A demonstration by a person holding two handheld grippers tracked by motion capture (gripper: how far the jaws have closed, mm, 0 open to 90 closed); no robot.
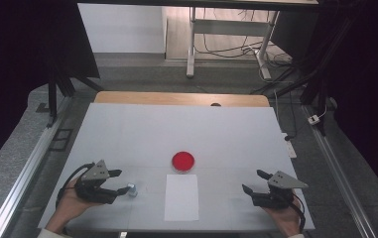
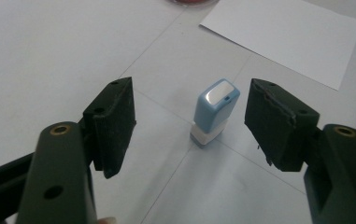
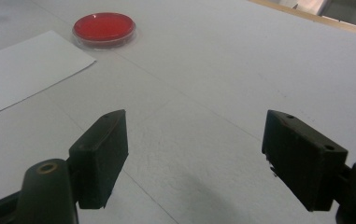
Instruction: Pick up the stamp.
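Left gripper view | stamp (image 2: pixel 215 112) upright between left gripper (image 2: pixel 192 123) jaws (untouched) | jaws released, apart

This looks like a lab or test room set up for recording, not a home. A white work table (image 1: pixel 127 129) stands framed by aluminium rails (image 1: pixel 23 173), with black curtains (image 1: pixel 8 59) hanging at both sides. The floor is grey carpet (image 1: pixel 142 79). Behind the table a metal-legged desk (image 1: pixel 226 29) stands over loose cables (image 1: pixel 236 49), and a white power strip (image 1: pixel 289 148) lies by the table's right edge
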